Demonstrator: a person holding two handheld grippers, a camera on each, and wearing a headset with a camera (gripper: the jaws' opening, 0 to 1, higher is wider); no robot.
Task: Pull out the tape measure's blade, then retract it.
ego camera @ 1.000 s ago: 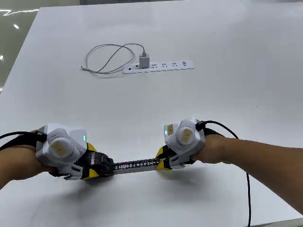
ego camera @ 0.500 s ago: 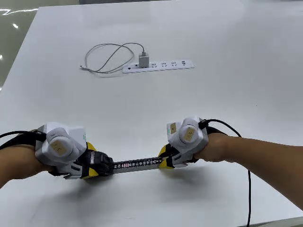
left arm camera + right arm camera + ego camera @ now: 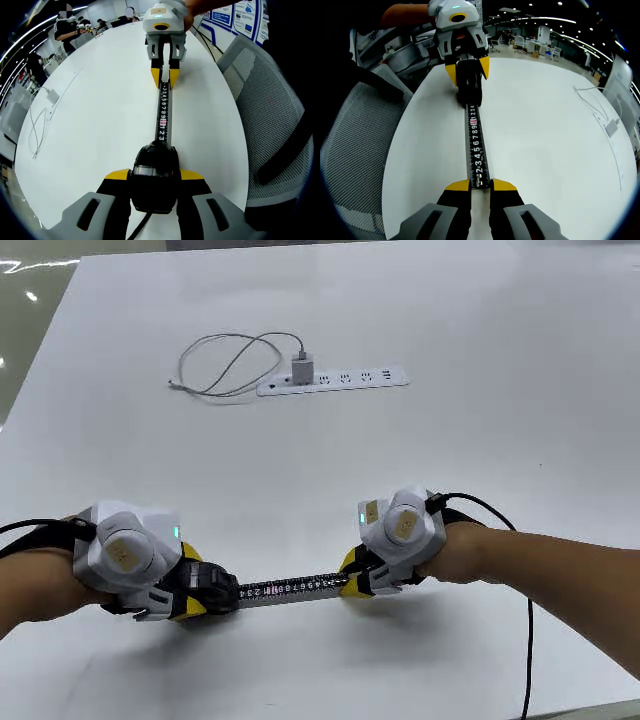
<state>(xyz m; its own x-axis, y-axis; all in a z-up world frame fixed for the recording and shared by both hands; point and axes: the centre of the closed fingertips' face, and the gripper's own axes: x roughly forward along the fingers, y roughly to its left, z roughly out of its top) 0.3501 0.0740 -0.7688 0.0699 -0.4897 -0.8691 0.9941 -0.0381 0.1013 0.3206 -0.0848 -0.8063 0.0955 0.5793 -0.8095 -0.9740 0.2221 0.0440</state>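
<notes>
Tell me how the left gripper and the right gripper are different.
The left gripper clamps the chunky black tape measure case; the right gripper pinches the blade by its tip. The left gripper's jaws stand wide apart, the right gripper's closer together. Both are shut, with yellow jaw tips.

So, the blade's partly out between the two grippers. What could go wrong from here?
The right gripper pinches only the tip of the blade; if it slips, the blade could snap back toward the case. The left gripper holds the case near the edge of the table; a loosened grip might drop it.
</notes>
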